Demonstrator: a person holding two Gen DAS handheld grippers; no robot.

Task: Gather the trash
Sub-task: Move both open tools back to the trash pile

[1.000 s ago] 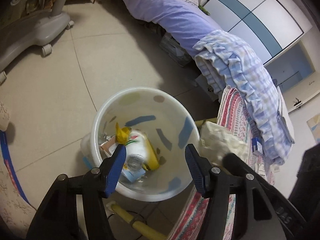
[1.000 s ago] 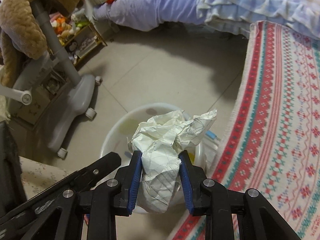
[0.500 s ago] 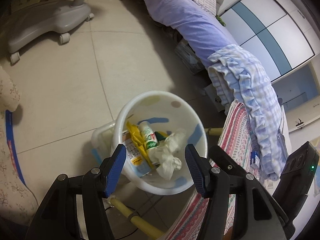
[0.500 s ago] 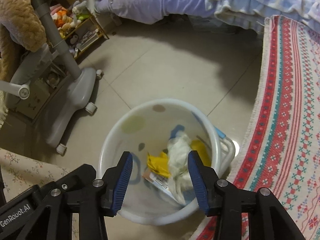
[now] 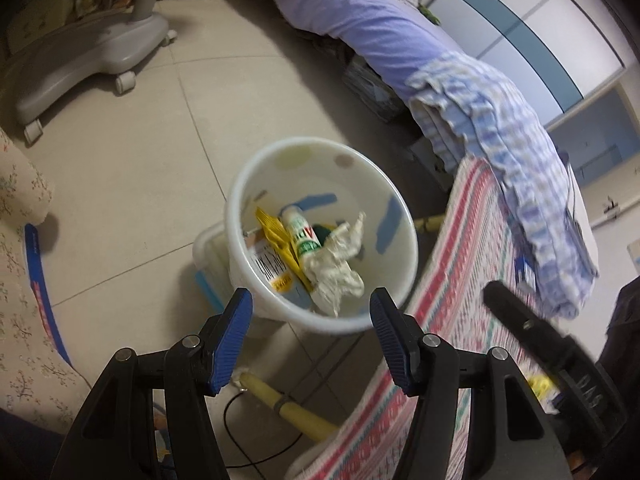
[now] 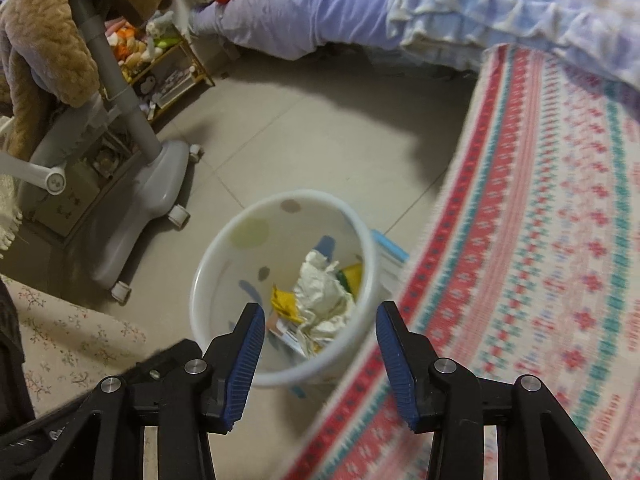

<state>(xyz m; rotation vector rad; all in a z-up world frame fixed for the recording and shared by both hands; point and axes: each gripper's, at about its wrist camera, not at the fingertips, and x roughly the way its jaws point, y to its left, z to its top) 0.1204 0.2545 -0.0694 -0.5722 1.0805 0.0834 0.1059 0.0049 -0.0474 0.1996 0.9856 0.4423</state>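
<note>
A white spotted bin [image 5: 316, 152] [image 6: 224, 248] stands on the tiled floor beside the bed. Inside it lies a crumpled white paper [image 5: 340, 268] [image 6: 324, 300] on top of a yellow wrapper [image 5: 276, 232] [image 6: 282, 302] and a small white bottle with a green label [image 5: 300, 236]. My left gripper [image 5: 310, 340] hangs open above the bin's near rim, holding nothing. My right gripper [image 6: 320, 352] is also open and empty, above the bin's near edge. The right gripper's black body [image 5: 540, 344] shows at the right of the left wrist view.
A red and teal patterned blanket [image 6: 540, 240] [image 5: 460, 260] covers the bed edge right of the bin. A purple duvet [image 5: 360, 32] and checked blue blanket [image 5: 500, 128] lie beyond. A grey wheeled stand [image 6: 132, 184] [image 5: 92, 52] sits left. A yellow handle [image 5: 292, 408] lies on the floor.
My right gripper opened and let the crumpled paper drop into the bin, where it now lies on the other trash. Both grippers have drawn back and up from the bin.
</note>
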